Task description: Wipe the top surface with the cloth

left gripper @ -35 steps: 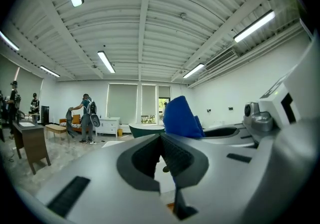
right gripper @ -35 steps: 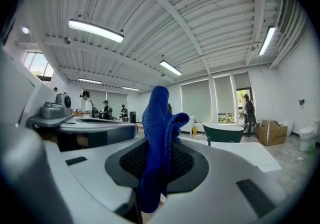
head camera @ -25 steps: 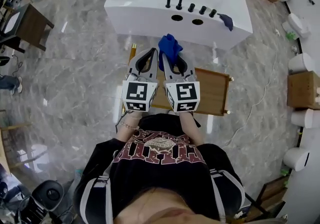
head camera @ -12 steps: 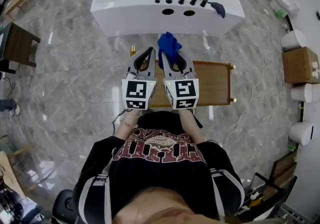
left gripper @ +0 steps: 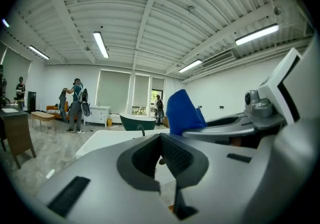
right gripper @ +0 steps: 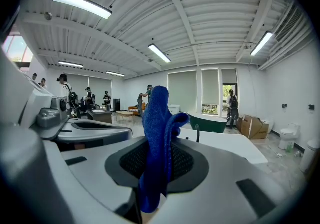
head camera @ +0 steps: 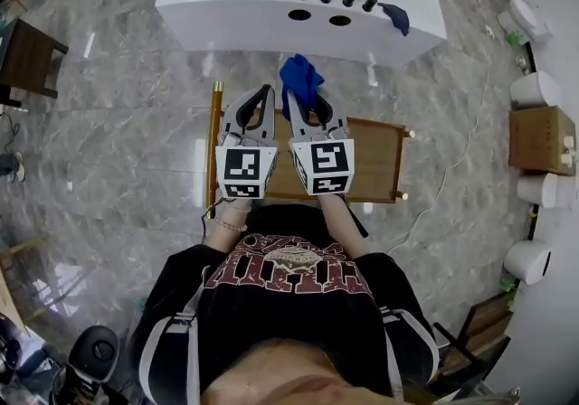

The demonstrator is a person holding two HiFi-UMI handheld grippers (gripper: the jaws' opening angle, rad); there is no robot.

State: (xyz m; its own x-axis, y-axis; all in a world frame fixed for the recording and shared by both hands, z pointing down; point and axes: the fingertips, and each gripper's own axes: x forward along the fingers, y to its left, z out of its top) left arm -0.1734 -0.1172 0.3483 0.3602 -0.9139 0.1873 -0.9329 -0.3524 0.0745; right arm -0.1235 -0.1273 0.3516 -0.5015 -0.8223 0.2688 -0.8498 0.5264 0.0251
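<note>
- Right tongs stay pinched on the blue cloth, which stands upright out of them at upper centre of the head view.
- Left tongs are pressed together with nothing between them, just beside the right pair.
- Against half a second ago, both tongs are hardly shifted over the wooden tabletop.
- The white tub sits slightly further upper left, and the cloth is apart from it.
</note>
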